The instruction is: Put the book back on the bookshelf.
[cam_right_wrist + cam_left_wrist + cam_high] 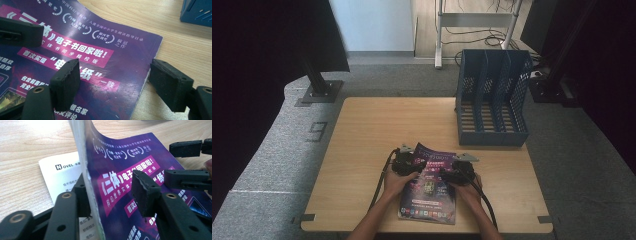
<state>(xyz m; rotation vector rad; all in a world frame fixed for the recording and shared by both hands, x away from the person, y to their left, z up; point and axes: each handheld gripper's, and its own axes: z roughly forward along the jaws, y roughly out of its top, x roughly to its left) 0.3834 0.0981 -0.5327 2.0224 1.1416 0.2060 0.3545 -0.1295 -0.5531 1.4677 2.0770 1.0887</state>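
Below, a purple magazine (429, 187) is worked by two hand-held tools at the six o'clock edge of the wooden bench (362, 145).

The cover's left edge is seen lifted between the part-open jaws of the left tool (110, 195). The right tool (120, 82) is held wide, straddling the magazine's right edge. A blue file rack (492, 97) is seen at two o'clock.

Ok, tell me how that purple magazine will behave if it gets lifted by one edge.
Probably floppy: the magazine already curls upward where the left tool straddles its lifted edge. Its glossy cover looks slippery, so it may slide on the table. Likely light; it seems thin, with the right tool open over its other edge.
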